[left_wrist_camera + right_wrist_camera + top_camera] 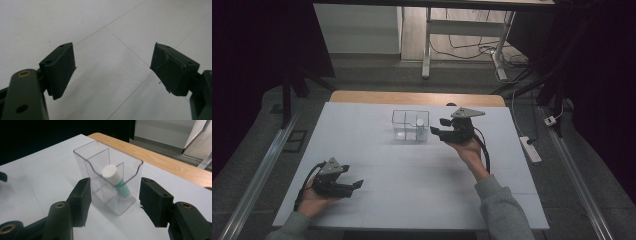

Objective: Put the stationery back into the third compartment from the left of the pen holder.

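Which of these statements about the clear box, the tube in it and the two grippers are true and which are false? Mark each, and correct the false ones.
1. The clear plastic box stands on the white table. True.
2. The white-capped tube lies flat on the table outside the box. False: it leans inside the box, in the compartment nearest the right gripper.
3. The right gripper has its jaws open, one on each side of the box. True.
4. The left gripper is shut on the tube. False: its jaws are open over bare table, far from the box.
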`<state>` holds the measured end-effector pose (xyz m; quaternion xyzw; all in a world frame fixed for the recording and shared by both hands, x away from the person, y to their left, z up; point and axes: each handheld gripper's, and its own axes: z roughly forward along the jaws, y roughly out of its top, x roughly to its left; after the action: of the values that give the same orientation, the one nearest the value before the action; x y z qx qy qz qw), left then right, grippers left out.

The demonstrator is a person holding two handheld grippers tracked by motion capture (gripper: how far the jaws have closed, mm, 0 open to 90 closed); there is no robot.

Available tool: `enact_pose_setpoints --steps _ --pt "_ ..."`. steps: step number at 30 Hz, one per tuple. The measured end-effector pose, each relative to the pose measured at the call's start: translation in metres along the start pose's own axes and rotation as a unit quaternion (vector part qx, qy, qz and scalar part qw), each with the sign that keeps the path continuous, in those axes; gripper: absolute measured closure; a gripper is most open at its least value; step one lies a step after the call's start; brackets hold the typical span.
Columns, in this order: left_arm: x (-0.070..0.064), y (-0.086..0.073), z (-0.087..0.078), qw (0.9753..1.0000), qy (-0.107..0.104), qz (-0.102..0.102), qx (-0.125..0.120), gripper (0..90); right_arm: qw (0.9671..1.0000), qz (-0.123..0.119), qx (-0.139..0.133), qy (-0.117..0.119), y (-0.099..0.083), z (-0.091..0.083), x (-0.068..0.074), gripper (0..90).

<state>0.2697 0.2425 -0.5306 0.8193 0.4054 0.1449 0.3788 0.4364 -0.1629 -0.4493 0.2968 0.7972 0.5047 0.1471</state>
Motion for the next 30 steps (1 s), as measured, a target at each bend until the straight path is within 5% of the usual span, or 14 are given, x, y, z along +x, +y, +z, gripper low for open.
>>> enact_pose_setpoints --steps 30 --pt "0.001 0.003 0.001 1.0000 -0.003 -0.004 -0.008 19.2 0.9973 -0.002 0.073 0.001 -0.080 -0.079 0.019 37.7"
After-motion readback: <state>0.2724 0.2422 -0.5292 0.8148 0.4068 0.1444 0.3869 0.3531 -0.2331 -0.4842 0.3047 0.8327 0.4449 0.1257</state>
